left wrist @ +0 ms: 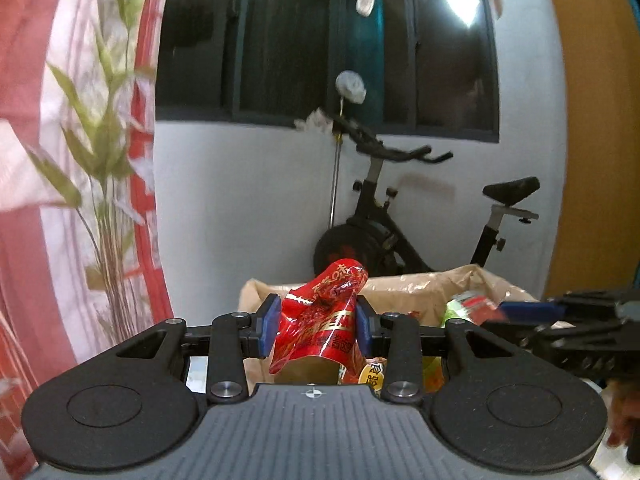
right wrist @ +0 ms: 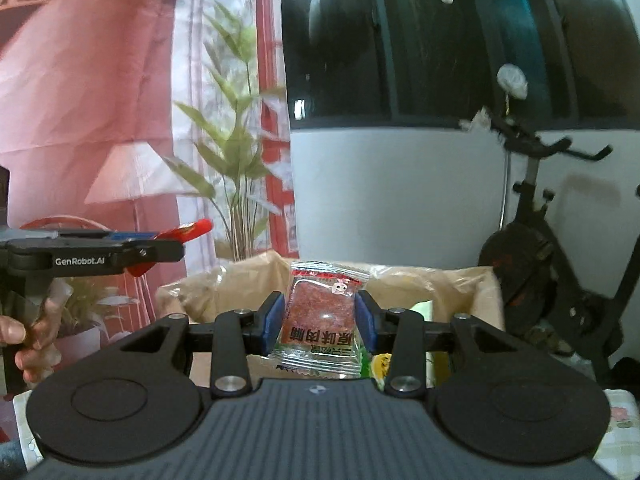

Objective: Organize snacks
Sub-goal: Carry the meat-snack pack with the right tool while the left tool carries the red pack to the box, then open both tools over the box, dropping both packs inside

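Red crumpled packet (left wrist: 320, 316) clenched in left tool (left wrist: 316, 326), clear jerky packet (right wrist: 322, 320) in right tool (right wrist: 321, 326), "GenRobot.AI"

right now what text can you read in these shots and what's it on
"GenRobot.AI": white print on the side of the left hand-held gripper, right wrist view.
"原味肉脯": black characters, upside down, on the clear square dried-meat packet in the right hand-held gripper.
Crumpled red foil snack packet: gold characters too creased to read.
Yellow label below it: blurred.
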Demonstrator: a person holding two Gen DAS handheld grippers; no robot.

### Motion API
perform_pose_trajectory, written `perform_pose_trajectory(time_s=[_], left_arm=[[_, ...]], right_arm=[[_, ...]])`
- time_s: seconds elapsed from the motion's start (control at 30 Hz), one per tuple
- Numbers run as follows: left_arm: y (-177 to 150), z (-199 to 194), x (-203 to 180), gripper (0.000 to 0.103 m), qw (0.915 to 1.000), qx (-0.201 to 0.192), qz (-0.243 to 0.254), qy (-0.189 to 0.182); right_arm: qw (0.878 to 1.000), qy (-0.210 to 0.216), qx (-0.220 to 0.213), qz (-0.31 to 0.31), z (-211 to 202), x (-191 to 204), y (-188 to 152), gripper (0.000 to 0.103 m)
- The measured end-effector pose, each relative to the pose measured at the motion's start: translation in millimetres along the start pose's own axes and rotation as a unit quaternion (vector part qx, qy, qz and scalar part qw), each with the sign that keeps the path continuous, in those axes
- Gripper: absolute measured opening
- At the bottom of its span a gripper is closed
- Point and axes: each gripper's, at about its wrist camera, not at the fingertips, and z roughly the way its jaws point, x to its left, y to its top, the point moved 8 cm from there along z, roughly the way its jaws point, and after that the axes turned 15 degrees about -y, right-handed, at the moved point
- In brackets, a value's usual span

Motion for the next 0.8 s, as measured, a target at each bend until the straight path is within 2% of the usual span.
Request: perform_pose_trajectory(time_s=[0.13,0.23,0.3,0.4,0.5,0.6,0.8], left_arm=[[-10.1,26.3,7.2,0.041,0.9994,0.031,-0.012,0.003],[-14.6,37.0,11.8,0.049,0.9989,0.046,-0.008,0.003],[-16.9,37.2,13.5,0.055,0.9987,0.049,-0.009,0.002],[-19.4,33.0,12.4,0.064,0.9988,0.048,-0.011,-0.003],[-19.8,26.4,11.1,0.066,0.9988,0.048,-0.010,-0.005],[-16.8,17.4,8.9,0.072,0.9989,0.043,-0.012,-0.008],[-16.0,-12.4,4.1,0.076,0.9995,0.027,-0.010,-0.016]], right_arm=[[0.999,-0.020,0.048,0.000,40.4,0.7,-5.6,0.041],[0.996,-0.037,0.084,0.014,58.3,-2.9,-11.1,0.042],[0.995,-0.046,0.091,0.011,62.0,-3.9,-12.5,0.044],[0.994,-0.061,0.094,0.005,59.7,-7.6,-15.0,0.047],[0.994,-0.065,0.089,0.011,52.6,-13.0,-13.6,0.054],[0.994,-0.069,0.078,0.020,40.3,-18.7,-11.8,0.054],[0.996,-0.067,0.053,0.001,9.9,-18.1,-11.9,0.054]])
